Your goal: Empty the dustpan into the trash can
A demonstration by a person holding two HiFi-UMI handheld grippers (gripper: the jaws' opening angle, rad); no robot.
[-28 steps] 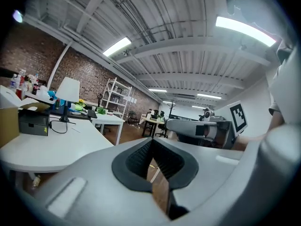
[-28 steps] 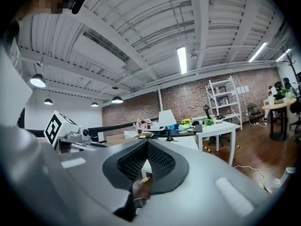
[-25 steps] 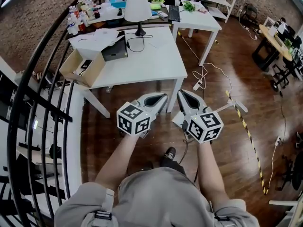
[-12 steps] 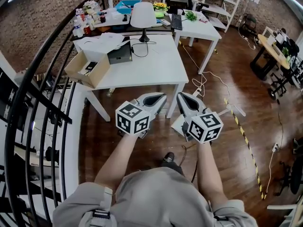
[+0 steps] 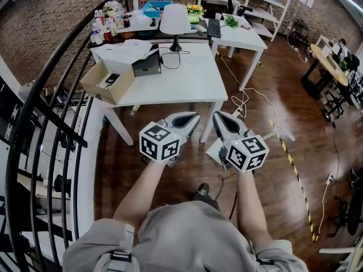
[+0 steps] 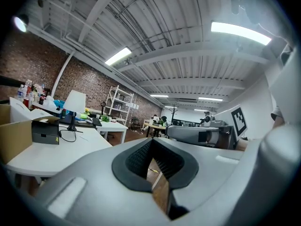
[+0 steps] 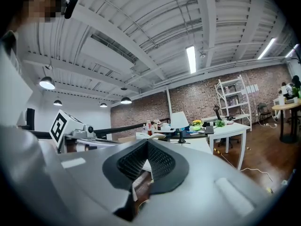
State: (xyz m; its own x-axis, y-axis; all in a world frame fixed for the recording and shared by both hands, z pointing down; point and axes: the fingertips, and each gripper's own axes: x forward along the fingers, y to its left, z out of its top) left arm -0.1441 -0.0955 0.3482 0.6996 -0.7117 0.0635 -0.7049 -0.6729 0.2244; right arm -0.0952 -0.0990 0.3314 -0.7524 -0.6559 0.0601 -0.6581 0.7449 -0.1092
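I find no dustpan and no trash can that I can make out in any view. My left gripper point(image 5: 194, 117) and right gripper point(image 5: 218, 115) are held side by side at waist height, pointing level toward the white table point(image 5: 193, 86). Both are shut, with nothing between their ribbed black pads point(image 6: 141, 157) point(image 7: 131, 161). In the left gripper view the left gripper point(image 6: 151, 141) has its jaws meeting; the right gripper point(image 7: 147, 142) looks the same in its own view. A white object point(image 5: 214, 148) lies on the wooden floor, partly hidden under the right gripper; I cannot tell what it is.
On the table stand a lamp point(image 5: 174, 18) and an open cardboard box point(image 5: 108, 81). A black curved railing point(image 5: 51, 95) runs along the left. Cables point(image 5: 245, 98) and a yellow-black striped strip point(image 5: 298, 169) lie on the floor at right, near a white bar point(image 5: 281, 132).
The table and lamp sit slightly lower and further right in the head view. Both grippers keep their side-by-side pose and stay shut.
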